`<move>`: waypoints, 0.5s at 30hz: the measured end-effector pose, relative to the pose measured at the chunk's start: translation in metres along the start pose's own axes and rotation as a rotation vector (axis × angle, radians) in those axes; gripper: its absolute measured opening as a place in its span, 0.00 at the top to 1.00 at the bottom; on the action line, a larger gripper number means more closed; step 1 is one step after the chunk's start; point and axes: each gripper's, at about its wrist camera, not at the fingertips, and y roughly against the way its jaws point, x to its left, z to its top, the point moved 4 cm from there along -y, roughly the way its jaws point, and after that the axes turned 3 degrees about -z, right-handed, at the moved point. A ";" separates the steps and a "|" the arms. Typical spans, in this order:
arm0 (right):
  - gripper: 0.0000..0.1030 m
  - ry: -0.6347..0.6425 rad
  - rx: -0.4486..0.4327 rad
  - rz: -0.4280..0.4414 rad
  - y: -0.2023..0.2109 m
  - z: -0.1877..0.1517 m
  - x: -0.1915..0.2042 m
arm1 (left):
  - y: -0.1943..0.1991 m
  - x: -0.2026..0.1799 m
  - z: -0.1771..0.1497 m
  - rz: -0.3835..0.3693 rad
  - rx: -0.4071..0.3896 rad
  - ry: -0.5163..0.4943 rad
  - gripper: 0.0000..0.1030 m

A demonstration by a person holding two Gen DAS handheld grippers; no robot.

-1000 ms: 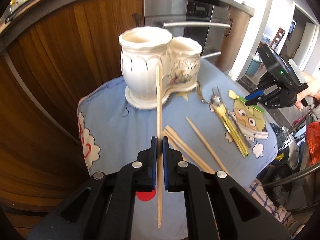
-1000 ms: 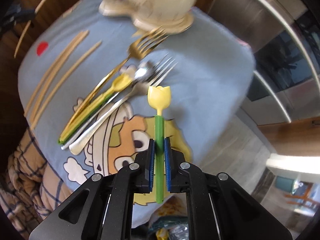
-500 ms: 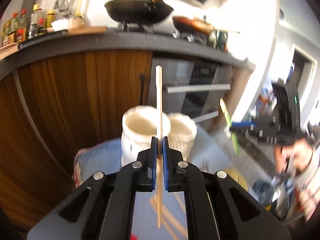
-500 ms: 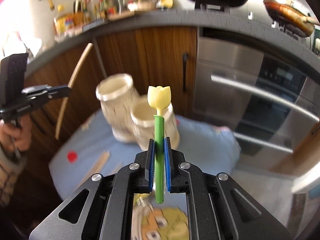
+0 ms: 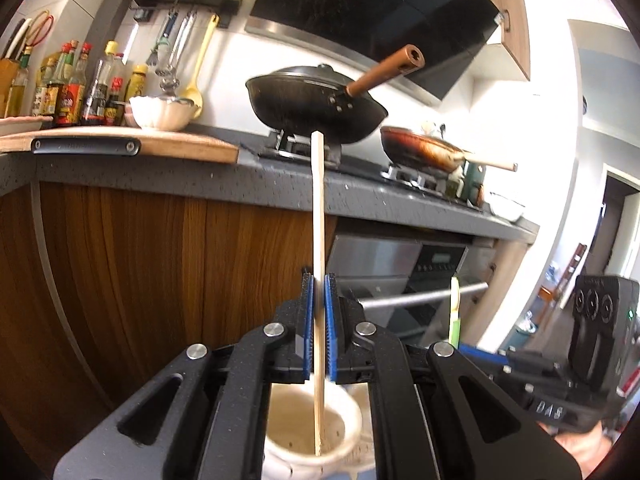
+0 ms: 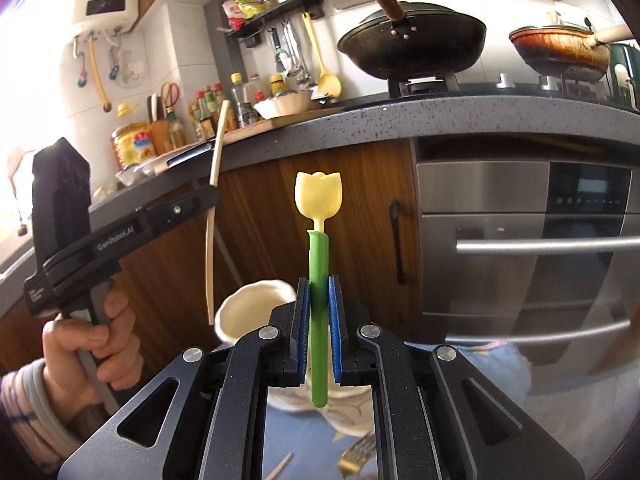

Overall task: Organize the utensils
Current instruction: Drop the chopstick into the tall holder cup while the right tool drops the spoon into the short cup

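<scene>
My left gripper is shut on a wooden chopstick, held upright. Its lower end hangs over the open mouth of the left cup of the cream ceramic utensil holder, right below the gripper. My right gripper is shut on a green-handled utensil with a yellow tulip-shaped head, held upright above the holder's right cup, which my fingers mostly hide. The holder's left cup shows beside them. The left gripper and its chopstick show in the right wrist view. The green utensil shows in the left wrist view.
The holder stands on a blue cloth. A gold fork and a chopstick end lie on it. Behind are wooden cabinet doors, a steel oven and a worktop with pans.
Both grippers have risen from the cloth and tilted up. The chopstick and the green utensil now stand upright over the holder, the chopstick's lower end at the left cup's mouth.
</scene>
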 end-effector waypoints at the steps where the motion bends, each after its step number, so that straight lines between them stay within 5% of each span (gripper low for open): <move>1: 0.90 -0.002 -0.007 -0.005 -0.003 0.000 0.000 | -0.003 0.000 0.001 0.008 -0.012 0.001 0.95; 8: 0.90 -0.049 -0.074 -0.058 -0.023 -0.006 -0.008 | -0.019 0.005 -0.024 0.063 -0.011 -0.017 0.95; 15: 0.90 0.045 0.014 -0.123 -0.045 -0.035 0.000 | -0.015 0.011 -0.062 0.068 0.070 -0.045 0.95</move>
